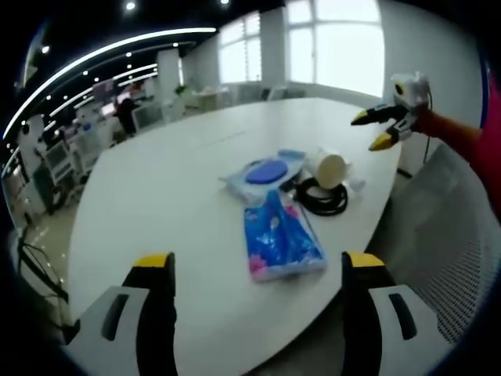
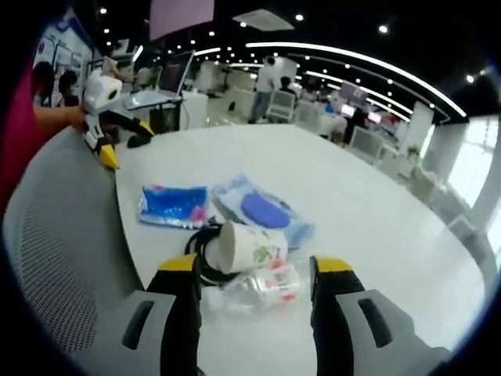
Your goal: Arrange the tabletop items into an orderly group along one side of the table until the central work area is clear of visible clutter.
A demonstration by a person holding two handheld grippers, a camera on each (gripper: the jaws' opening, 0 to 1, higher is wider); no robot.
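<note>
- Tabletop items sit bunched close to one edge of the white table (image 1: 172,180): a blue patterned packet (image 1: 280,237), a clear-wrapped pack with a blue disc (image 1: 264,173), a tipped paper cup (image 1: 329,168), a black cable coil (image 1: 321,197) and a crinkled clear wrapper (image 2: 262,286).
- My left gripper (image 1: 258,270) is released, jaws spread wide with nothing between them, hanging short of the packet near the table's edge.
- My right gripper (image 2: 254,270) is also spread and empty, its jaws flanking the cup and the wrapper from the edge side.
- Risk 1, I judge: the cup lies on its side against the coil, so a nudge could roll it toward the nearby edge and the mesh chair (image 2: 63,258).
- Risk 2: the wrapper looks slippery and may squirt out of a pinch.
- Risk 3: lifting the coil could drag the cup along.
- Printing shows on the cup and the packet, but I can't read any brand or words.
</note>
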